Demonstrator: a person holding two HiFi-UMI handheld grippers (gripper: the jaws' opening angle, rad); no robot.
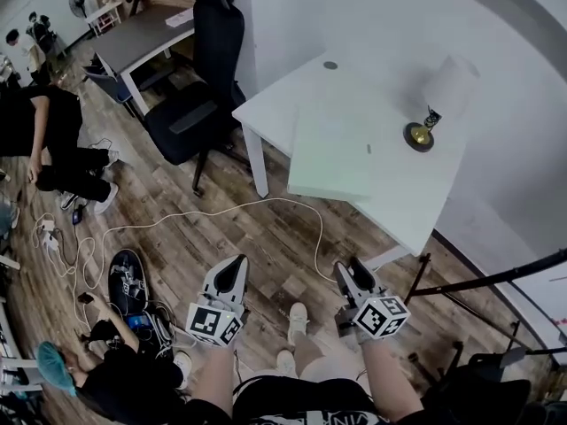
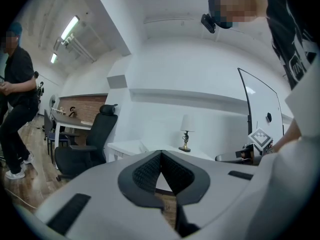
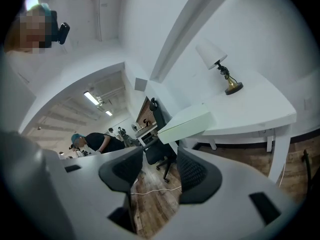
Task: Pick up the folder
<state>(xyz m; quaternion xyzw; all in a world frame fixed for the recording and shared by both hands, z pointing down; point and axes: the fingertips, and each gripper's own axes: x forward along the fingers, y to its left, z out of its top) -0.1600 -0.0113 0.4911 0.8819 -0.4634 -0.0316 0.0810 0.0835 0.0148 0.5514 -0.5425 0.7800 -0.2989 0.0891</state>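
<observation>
A pale green folder lies flat on the white table, its near edge reaching the table's front edge. In the right gripper view the folder juts out past the table's corner. Both grippers hang over the wooden floor, short of the table and pointing toward it. My left gripper is shut, its pads meeting at the tips with nothing held. My right gripper is open, with a clear gap between the pads and nothing in it.
A small lamp with a white shade stands on the table's far right. A black office chair sits left of the table. A white cable loops across the floor. People are at the left; a black stand is at the right.
</observation>
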